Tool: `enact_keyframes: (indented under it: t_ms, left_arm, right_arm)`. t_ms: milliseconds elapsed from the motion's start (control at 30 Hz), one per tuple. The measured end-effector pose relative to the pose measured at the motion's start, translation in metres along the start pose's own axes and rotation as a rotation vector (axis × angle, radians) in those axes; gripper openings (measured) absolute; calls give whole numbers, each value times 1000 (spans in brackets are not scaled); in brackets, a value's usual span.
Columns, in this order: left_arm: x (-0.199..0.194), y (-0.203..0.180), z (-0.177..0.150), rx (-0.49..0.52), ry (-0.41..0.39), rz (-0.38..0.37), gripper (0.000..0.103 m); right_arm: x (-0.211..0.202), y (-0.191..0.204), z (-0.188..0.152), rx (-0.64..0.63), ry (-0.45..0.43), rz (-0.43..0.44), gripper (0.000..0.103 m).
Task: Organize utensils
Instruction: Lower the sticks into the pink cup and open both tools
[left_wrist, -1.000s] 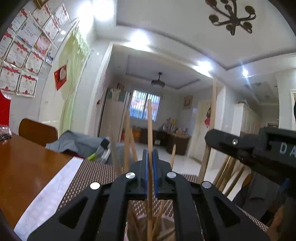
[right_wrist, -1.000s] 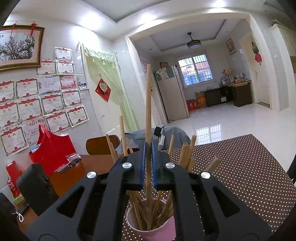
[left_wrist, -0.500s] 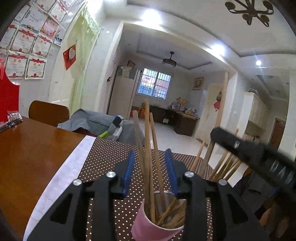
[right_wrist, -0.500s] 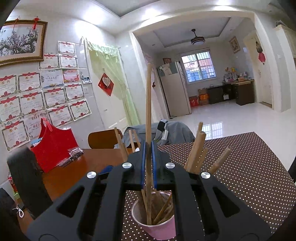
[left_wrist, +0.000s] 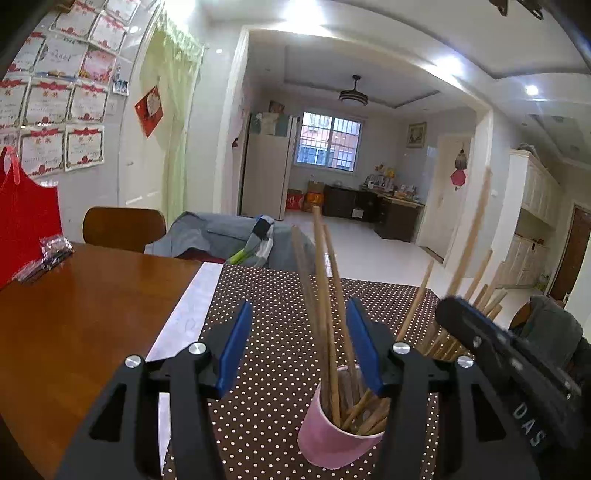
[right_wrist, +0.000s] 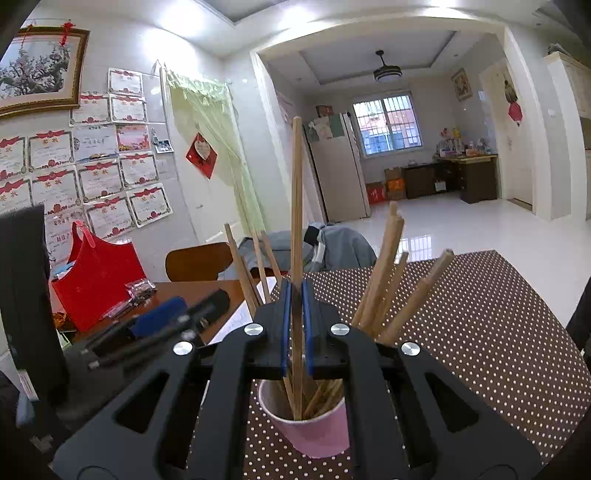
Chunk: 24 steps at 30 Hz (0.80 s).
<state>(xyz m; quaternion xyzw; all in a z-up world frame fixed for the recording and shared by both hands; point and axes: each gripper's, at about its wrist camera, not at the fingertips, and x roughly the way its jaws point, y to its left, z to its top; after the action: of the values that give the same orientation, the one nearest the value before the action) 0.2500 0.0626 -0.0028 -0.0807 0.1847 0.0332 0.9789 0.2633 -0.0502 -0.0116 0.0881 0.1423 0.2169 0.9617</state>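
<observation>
the right gripper (right_wrist: 295, 328) pinches one upright chopstick (right_wrist: 296, 206), its lower end inside the pink cup (right_wrist: 314, 432) directly below and ahead, long axis vertical. the left gripper (left_wrist: 299, 347) hangs spread, the cup (left_wrist: 332, 439) just ahead and right of centre. letters "das" show on the right gripper's side.

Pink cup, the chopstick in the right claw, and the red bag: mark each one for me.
pink cup (right_wrist: 314, 432): right wrist view, on its front wall below the rim.
chopstick (right_wrist: 296, 206): right wrist view, on the shaft above the right claw (right_wrist: 296, 325).
red bag (right_wrist: 96, 284): right wrist view, on its front face.
</observation>
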Motion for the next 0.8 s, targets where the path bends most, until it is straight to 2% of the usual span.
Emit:
enact_keyframes:
  t_ms: [267,400,800]
  left_arm:
    - [2,10,5,-52,19,0,53]
    - [3,6,4,-40,26,-10,53]
    - [-11,6,-5,-5,39,0,53]
  right_arm:
    - [9,-2,-18,-4,53,-27,7]
    - [13,-8,-28,9,81,-32,7]
    - [2,-8,-26,29,88,-32,8]
